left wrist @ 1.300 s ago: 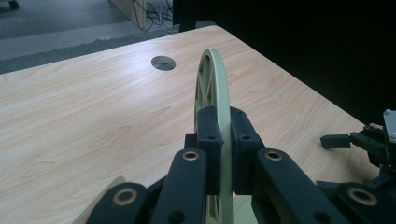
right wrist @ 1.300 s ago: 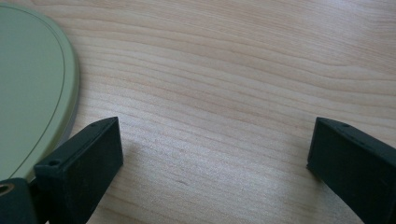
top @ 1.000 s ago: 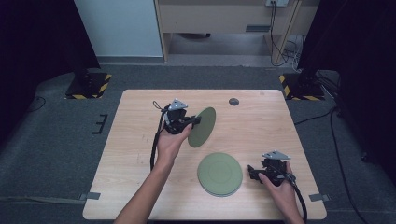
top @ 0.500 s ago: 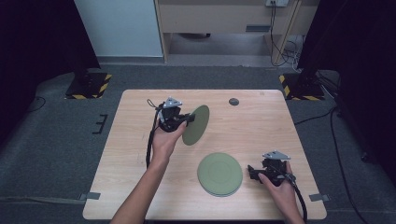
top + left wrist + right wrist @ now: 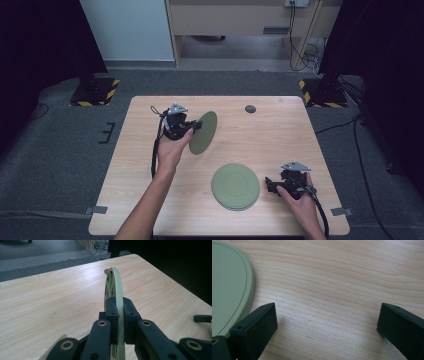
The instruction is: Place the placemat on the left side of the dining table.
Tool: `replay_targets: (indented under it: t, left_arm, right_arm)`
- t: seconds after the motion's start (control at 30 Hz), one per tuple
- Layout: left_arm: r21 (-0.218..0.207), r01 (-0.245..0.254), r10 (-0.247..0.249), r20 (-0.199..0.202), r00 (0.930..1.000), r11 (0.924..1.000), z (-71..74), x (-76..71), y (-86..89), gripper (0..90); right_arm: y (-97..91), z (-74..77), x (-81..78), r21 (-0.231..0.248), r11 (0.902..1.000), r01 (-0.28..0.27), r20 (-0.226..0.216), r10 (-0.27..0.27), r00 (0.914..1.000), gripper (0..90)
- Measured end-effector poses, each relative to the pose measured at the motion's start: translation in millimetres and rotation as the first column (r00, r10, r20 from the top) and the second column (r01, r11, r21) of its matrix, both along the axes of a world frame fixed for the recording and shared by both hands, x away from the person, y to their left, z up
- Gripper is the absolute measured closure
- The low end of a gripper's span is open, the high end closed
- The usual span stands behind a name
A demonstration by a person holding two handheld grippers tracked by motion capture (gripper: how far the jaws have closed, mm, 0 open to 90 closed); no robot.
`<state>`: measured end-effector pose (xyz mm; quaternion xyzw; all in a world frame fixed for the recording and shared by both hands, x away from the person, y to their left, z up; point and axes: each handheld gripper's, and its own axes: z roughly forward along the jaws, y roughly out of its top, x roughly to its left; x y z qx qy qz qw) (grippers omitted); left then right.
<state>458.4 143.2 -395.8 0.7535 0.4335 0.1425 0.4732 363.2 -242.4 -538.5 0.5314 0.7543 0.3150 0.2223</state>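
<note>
Two green plates — left gripper pinches one plate on edge, right gripper spread beside the other plate

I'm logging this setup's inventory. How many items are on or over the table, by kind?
Green plates: 2, one held on edge in the left gripper as plate, one flat plate near the right gripper
Small dark round object: 1
Total: 3
</note>
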Motion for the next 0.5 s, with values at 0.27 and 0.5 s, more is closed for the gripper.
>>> replay_targets:
  t: [0.27, 0.5]
  left_arm:
    - [0.003, -0.019, 0.019, -0.002, 0.9998, 0.9998, -1.5, 1.5, 9.2, 85.2]
    - [0.016, -0.038, 0.038, -0.003, 0.9993, 0.9991, -2.1, 2.6, 18.6, 85.2]
  right_arm:
    - [0.0, 0.0, 0.0, 0.0, 1.0, 0.0, 0.0, 0.0, 1.0, 3.1]
    - [0.0, 0.0, 0.0, 0.0, 1.0, 0.0, 0.0, 0.0, 1.0, 3.2]
